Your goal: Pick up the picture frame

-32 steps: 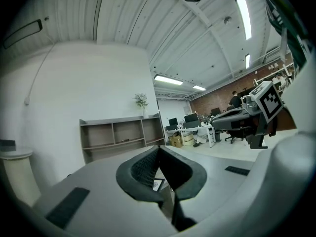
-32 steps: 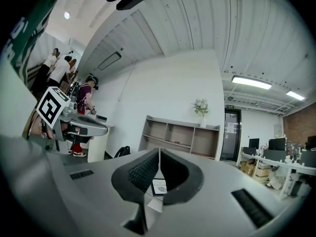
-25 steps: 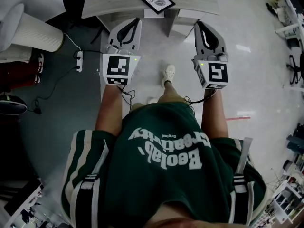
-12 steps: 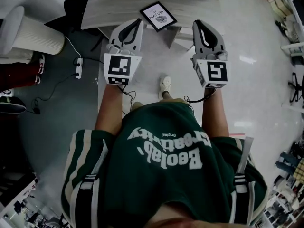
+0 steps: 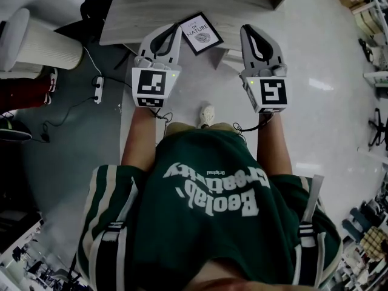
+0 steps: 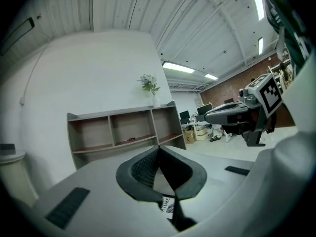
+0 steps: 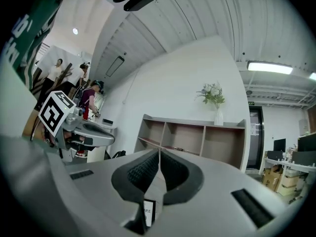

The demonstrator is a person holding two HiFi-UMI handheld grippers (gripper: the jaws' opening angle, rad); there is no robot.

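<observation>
- Left gripper (image 5: 174, 30), jaws together and empty, points level at upper centre, just left of the picture frame (image 5: 201, 33).
- Right gripper (image 5: 248, 30), likewise closed and empty, flanks its right, likely lining up a pickup.
- The frame lies flat near the surface's (image 5: 145, 14) near edge.

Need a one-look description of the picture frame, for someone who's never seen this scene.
Find the grey wood-grain table at the top of the head view. The picture frame lies flat near its front edge, between the tips of the left gripper and right gripper. It is the only black-bordered white print there, reading NATURE beside a dark round motif.
</observation>
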